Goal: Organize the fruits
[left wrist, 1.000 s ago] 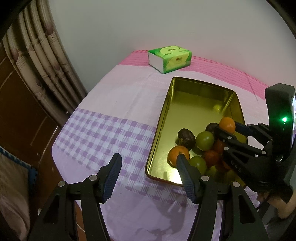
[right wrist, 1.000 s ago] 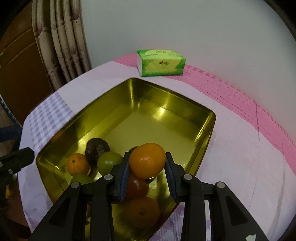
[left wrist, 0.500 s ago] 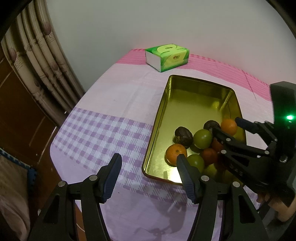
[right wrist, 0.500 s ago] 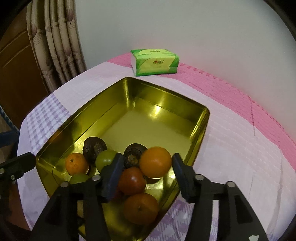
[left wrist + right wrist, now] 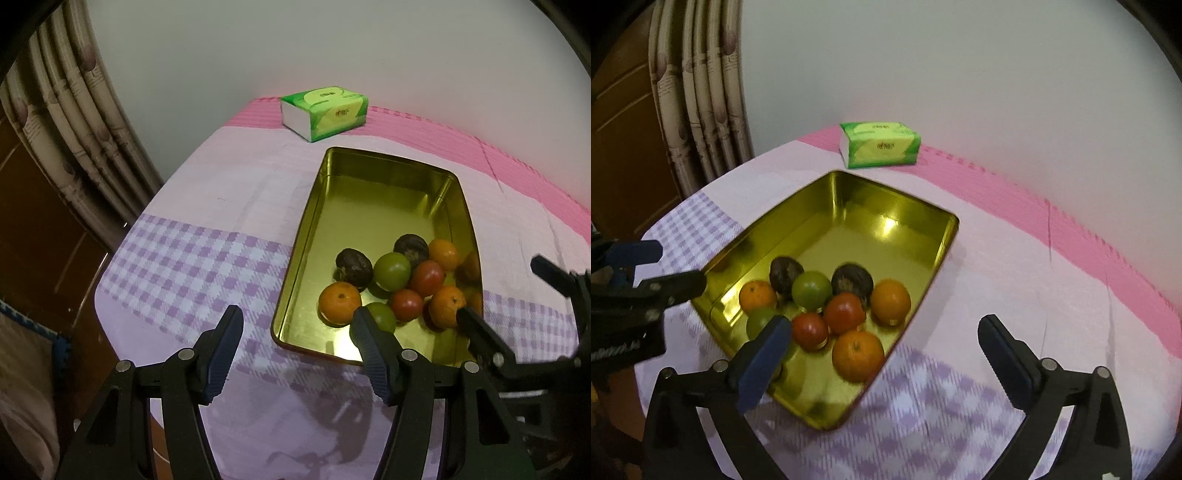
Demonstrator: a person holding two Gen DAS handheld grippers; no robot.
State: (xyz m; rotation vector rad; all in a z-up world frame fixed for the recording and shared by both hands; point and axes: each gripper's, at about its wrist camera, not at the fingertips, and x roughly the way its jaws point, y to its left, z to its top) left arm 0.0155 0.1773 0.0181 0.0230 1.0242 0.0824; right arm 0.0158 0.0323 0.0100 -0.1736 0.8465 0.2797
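Fruits lie in tray beyond right claw.

So the tray sat on the table right ahead of the right gripper, slightly to its left. All the fruit was bunched in the tray's near end, touching each other. A tissue pack lay beyond the tray's far end. The left gripper hung near the tray's near corner.

Gold tin tray with orange tangerines, red tomatoes, green fruits, dark brown passion fruits; tablecloth pink, lilac-white check; tissue pack green.
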